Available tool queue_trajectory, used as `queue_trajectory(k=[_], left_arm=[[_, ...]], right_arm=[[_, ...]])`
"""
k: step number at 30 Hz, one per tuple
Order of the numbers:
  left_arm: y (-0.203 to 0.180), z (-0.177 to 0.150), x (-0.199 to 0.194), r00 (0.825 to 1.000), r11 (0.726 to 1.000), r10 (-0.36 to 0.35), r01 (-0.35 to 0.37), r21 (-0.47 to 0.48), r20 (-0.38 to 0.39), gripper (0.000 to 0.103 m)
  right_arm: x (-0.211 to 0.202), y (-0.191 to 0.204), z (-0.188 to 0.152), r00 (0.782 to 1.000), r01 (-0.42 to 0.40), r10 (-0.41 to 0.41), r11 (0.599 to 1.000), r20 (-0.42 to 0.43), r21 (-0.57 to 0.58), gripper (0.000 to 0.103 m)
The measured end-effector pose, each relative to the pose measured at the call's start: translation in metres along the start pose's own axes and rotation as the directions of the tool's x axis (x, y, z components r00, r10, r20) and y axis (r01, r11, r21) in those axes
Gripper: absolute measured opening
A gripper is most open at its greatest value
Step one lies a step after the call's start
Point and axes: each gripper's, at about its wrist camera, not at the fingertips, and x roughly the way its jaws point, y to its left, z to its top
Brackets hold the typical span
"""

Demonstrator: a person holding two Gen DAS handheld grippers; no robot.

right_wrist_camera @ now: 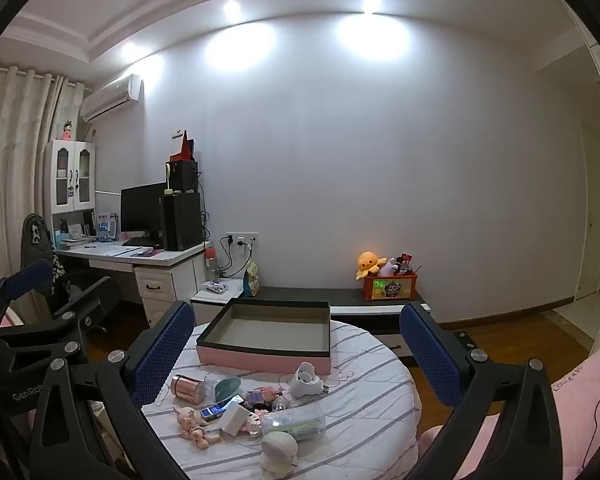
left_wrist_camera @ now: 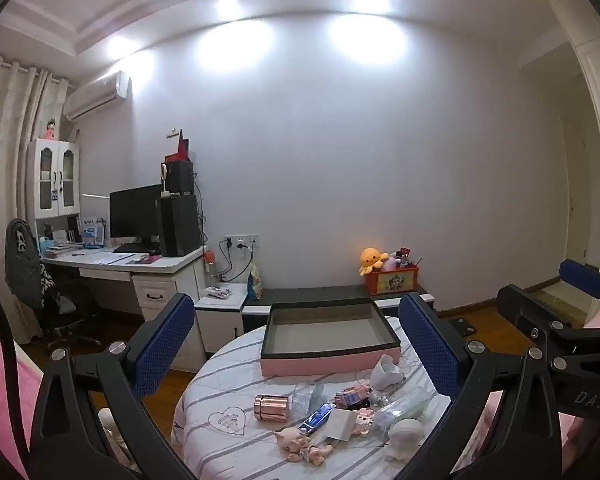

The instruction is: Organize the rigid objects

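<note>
Pink box (right_wrist_camera: 260, 358), dark rim; grey-striped white tablecloth (right_wrist_camera: 372, 412); rose-gold canister (right_wrist_camera: 186, 388).

Empty pink box (right_wrist_camera: 266, 354) behind small toys (right_wrist_camera: 236, 408), all on table.

Glossy metallic canister (left_wrist_camera: 272, 407); cloth tablecloth (left_wrist_camera: 220, 396)

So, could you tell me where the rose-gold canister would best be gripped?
Probably across its smooth round body. The rose-gold canister lies on its side on the table, at the pile's left edge, so the open left gripper could come down from above, a finger on each side.
</note>
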Motion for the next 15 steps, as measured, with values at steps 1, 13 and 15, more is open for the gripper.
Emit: queue_trajectory(k=[1,13,15], left_arm=[[0.001,0.000,0.000,1.000,1.000,-0.007,0.007,-0.006,-0.003,0.103],[0.003,0.000,0.000,0.999,0.999,0.035,-0.035,0.011,-0.002,0.103],[0.003,0.000,-0.001,0.999,0.999,0.036,-0.036,0.011,-0.003,0.103]], right_arm=[[0.000,0.000,0.000,1.000,0.001,-0.001,1.000,-0.001,-0.002,0.103],[-0.001,0.001,0.001,1.000,0.002,-0.002,1.000,-0.006,-0.007,0.103],[-0.002,0.000,0.001,1.000,0.003,-0.003,1.000,-0.007,-0.007,0.103]])
